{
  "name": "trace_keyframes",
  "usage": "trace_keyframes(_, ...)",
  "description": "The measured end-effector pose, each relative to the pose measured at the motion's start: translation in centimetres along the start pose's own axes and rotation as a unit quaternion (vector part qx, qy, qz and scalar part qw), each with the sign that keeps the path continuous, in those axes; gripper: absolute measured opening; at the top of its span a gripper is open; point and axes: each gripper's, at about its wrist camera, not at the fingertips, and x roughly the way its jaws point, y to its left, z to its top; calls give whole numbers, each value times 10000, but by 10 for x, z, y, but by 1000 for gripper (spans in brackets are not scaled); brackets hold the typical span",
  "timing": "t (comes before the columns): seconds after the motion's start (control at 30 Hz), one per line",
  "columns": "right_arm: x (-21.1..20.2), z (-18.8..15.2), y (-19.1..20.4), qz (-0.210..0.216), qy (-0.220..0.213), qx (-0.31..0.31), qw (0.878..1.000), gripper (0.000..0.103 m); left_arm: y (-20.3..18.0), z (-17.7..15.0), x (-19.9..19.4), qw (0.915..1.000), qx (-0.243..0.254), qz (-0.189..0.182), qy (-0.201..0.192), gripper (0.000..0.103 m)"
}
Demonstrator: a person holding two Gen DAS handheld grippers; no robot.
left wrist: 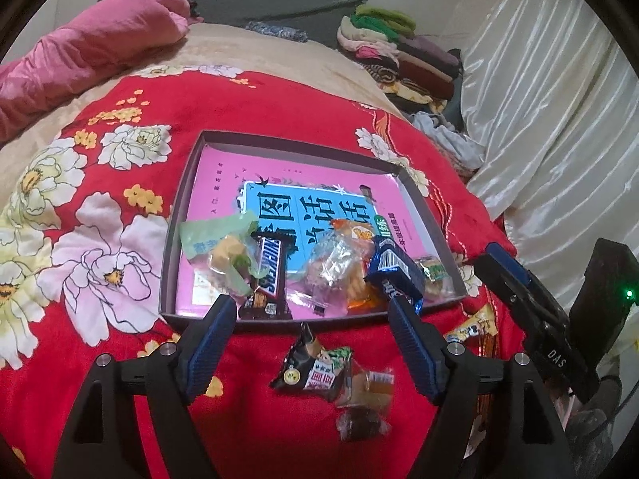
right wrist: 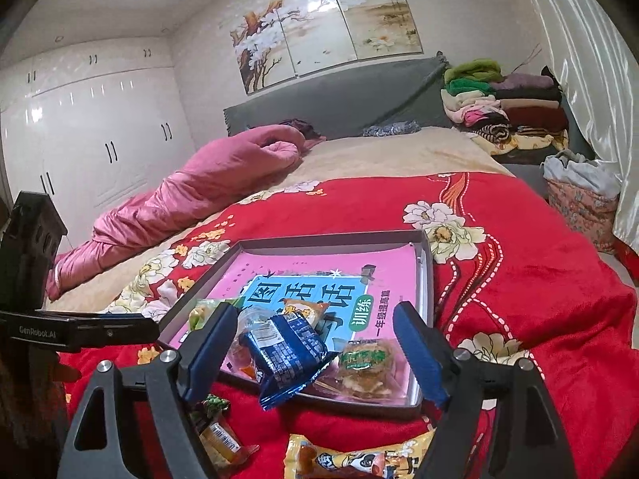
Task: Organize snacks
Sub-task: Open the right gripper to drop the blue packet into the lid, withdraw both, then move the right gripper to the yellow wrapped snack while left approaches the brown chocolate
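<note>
My left gripper gapes empty over loose foil-wrapped snacks on the red floral blanket, the shallow grey cardboard tray at twelve o'clock, while my right gripper, likewise parted and empty, frames a blue crinkled packet on the tray's near rim.

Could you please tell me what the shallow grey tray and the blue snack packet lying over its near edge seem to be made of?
The shallow grey tray looks like matte cardboard: thin, straight walls, no shine. The blue snack packet looks like glossy plastic film: it is crinkled, with highlights and a crimped end seam.
</note>
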Motion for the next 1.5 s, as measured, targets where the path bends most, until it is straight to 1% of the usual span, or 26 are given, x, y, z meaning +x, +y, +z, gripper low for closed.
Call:
trace_keyframes(0.23, -3, -1, 2, -20, 16, -3, 10000, 80, 0, -7, -6, 9999, 105, 48, 25, 79)
trace_keyframes(0.63, -12, -10, 7, 11, 182, 127, 9998, 80, -8, -25, -9, 9993, 260, -50, 246, 79)
trace_keyframes(0.9, -17, -22, 7, -139, 425, 287, 9986, 80, -20, -45, -2, 9978, 425, -130, 492, 79)
trace_keyframes(1.03, -18, -30, 3, -200, 582, 477, 9970, 80, -26, -57, 4, 9961, 551, -159, 672, 79)
trace_keyframes(1.33, -26, -46, -6, -367, 871, 816, 9922, 80, -33, -75, 17, 9929, 620, -273, 974, 79)
trace_keyframes(1.43, -28, -49, -9, -469, 907, 916, 9905, 80, -33, -79, 20, 9921, 644, -285, 1039, 79)
trace_keyframes(1.5, -33, -49, -13, -593, 842, 965, 9900, 80, -34, -80, 21, 9915, 655, -302, 1079, 79)
